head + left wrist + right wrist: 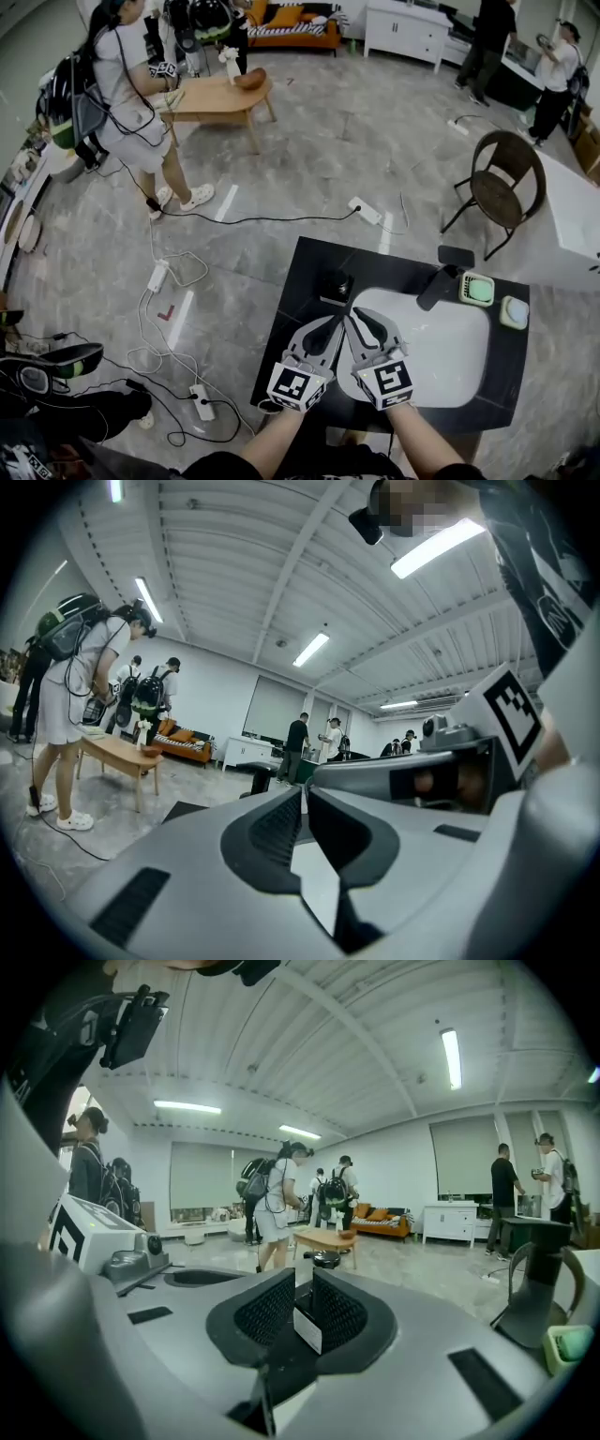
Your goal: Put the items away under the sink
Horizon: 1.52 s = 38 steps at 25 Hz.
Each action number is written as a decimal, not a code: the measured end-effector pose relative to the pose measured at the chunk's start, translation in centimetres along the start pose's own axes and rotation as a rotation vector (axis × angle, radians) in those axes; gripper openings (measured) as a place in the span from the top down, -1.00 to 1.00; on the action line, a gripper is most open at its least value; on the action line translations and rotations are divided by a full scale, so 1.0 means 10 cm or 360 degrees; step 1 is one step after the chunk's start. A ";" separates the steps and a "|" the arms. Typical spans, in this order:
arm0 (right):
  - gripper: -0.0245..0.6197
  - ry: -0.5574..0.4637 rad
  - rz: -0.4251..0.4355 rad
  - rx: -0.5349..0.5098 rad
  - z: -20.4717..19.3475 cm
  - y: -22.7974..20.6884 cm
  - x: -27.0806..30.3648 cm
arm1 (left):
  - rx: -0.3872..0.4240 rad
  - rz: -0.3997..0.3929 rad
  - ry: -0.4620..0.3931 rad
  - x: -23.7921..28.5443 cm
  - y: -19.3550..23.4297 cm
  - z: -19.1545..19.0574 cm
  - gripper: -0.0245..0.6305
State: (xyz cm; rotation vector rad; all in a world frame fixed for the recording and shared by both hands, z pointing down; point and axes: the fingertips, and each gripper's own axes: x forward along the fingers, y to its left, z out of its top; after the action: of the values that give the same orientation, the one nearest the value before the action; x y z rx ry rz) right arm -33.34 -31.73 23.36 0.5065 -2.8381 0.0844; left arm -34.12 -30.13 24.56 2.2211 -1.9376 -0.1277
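black counter (394, 267) with white sink (441, 361) on grey marble floor (309, 159).

Wooden table (220, 101), dark chair (506, 183), orange sofa (298, 36), white cabinet (405, 33), power strip (366, 211)

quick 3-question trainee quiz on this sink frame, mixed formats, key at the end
1. True or false: the left gripper and the right gripper, by the white basin, are both shut and empty.
2. The two green items lie: A) in the basin; B) on the counter, right of the faucet; C) in the right gripper.
3. What stands on the counter just beyond the grippers' tips?

Key: 1 true; 2 B; 3 a small round black object.
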 end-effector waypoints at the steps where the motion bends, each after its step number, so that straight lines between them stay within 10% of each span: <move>1: 0.80 0.0020 -0.0001 -0.0002 -0.01 -0.04 0.07 | -0.0009 -0.0004 0.0015 0.03 0.04 -0.03 0.89; 38: 0.60 0.0018 -0.0059 -0.0050 -0.02 -0.23 0.82 | -0.0068 0.0087 0.0294 0.37 0.52 -0.57 -0.04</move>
State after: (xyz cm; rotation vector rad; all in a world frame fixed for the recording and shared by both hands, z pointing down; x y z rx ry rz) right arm -39.91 -36.54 25.74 0.5503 -2.8131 0.0356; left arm -37.54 -33.94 31.42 2.0712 -1.8765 0.0421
